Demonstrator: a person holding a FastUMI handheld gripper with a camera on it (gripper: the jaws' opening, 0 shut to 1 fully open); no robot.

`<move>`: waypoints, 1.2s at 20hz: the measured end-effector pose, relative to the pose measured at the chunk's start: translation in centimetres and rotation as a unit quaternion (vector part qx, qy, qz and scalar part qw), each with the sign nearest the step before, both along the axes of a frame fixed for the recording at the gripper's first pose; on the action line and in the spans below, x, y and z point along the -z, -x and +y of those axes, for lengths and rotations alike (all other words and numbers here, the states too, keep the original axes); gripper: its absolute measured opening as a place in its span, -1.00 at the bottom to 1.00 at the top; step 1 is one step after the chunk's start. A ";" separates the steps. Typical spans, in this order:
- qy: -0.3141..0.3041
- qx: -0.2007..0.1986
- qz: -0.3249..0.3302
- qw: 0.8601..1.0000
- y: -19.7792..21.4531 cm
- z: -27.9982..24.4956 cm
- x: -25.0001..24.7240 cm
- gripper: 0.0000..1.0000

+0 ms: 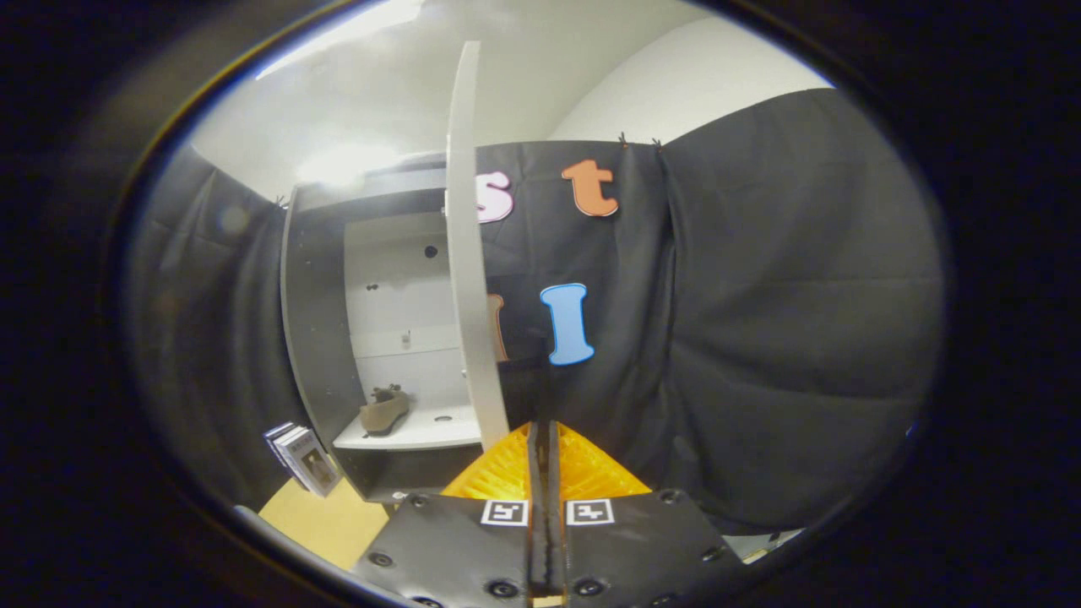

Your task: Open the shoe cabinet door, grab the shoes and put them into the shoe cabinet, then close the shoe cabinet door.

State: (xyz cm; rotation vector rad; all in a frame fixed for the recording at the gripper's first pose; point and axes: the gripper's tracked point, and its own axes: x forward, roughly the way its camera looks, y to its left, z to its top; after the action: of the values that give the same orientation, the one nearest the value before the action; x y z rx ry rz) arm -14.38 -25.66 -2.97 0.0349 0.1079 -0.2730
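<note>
Gripper [543, 439] fingers pressed together, clenched with nothing between them, tips pointing at the lower end of the open door. Just ahead of the tips and slightly to the left, the shoe cabinet door [467, 253], seen edge-on as a tall pale panel, swung wide open and standing upright; whether the tips touch its bottom edge cannot be told. Beyond the door, to the left, the shoe cabinet [325, 338] with dark outer side walls and a pale interior. Inside, on the pale shelf [422, 431], one brownish shoe [385, 410], lying near the left front edge of that shelf, close to the dark side wall, toe toward the front. Small holes and a fitting visible on the pale back panel above the shoe. Under the shelf, a darker lower compartment, contents not clear. Left of the cabinet, at its foot, a few thin books or booklets [301, 458] leaning on the light wooden floor [325, 519]. Behind and right of the door, the black cloth wall [760, 338] of the booth, hanging in folds.
</note>
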 end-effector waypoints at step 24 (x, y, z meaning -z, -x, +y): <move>-0.016 -0.056 0.224 0.973 -2.2 20.0 27.5 -0.95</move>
State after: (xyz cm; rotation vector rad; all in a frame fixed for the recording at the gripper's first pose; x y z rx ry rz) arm -12.21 -5.68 -30.46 -0.0017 0.5615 -0.1627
